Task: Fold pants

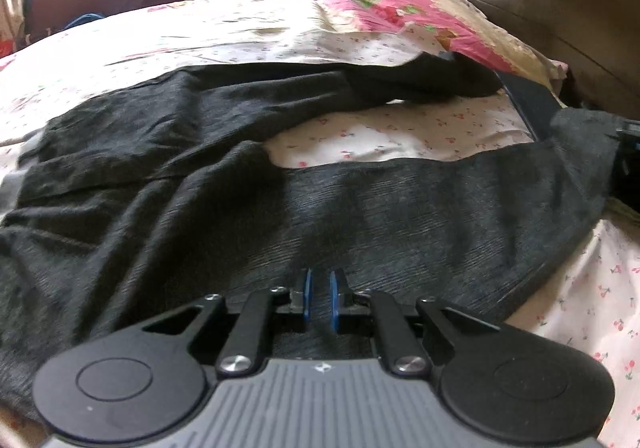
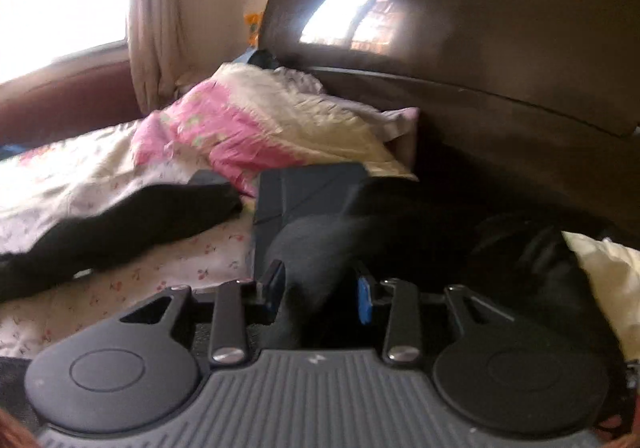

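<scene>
Dark grey pants (image 1: 248, 184) lie spread across the flowered bed sheet (image 1: 400, 132), the two legs running to the right with sheet showing between them. My left gripper (image 1: 320, 296) sits low over the near leg, its blue pads nearly together with pants cloth between them. My right gripper (image 2: 320, 288) has its jaws apart around the end of the near leg (image 2: 316, 256), which rises between the fingers (image 2: 363, 298). The far leg (image 2: 120, 228) lies on the sheet to the left.
A pink and cream quilt (image 1: 420, 12) is heaped at the back of the bed. A dark blue box (image 2: 304, 188) lies by the dark wooden headboard (image 2: 480, 60). A white pillow (image 2: 608, 276) is at the right.
</scene>
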`<control>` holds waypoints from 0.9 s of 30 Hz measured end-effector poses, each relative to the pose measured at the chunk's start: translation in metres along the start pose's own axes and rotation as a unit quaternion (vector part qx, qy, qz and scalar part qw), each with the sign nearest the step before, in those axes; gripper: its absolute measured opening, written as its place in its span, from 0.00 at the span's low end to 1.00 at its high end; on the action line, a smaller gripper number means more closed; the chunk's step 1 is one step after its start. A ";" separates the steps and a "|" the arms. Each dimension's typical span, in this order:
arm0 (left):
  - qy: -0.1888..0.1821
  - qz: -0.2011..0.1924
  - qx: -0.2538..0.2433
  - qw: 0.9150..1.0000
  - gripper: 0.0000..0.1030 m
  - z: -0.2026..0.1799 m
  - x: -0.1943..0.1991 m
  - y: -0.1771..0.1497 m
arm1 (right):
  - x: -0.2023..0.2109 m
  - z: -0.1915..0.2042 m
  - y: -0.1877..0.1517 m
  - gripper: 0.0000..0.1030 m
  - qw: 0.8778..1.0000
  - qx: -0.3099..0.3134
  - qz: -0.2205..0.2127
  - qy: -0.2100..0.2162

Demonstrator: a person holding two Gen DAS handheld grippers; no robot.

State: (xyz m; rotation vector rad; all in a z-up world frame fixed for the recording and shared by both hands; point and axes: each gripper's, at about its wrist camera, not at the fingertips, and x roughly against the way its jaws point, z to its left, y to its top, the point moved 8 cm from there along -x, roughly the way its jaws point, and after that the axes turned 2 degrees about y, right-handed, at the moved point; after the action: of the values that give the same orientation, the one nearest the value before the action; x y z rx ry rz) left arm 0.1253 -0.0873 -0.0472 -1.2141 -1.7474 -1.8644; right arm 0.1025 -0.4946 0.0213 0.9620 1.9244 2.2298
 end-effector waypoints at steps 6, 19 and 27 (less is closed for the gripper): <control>0.070 -0.027 0.059 0.995 0.23 0.079 0.034 -0.011 | 0.042 0.016 0.023 0.40 0.997 0.056 -0.055 -0.008; 0.196 -0.073 0.223 0.952 0.52 0.265 0.096 -0.058 | 0.170 0.408 -0.121 0.42 0.833 0.262 0.084 0.480; 0.132 -0.082 0.256 0.954 0.74 0.287 0.053 -0.044 | 0.209 0.508 -0.182 0.46 0.766 0.357 0.099 0.526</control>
State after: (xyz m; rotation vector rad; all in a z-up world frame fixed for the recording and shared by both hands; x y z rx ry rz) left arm 0.1667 0.2046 -0.0669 -0.6121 -2.0424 -1.4284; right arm 0.1096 0.0808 -0.0378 -0.3443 3.4148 2.3692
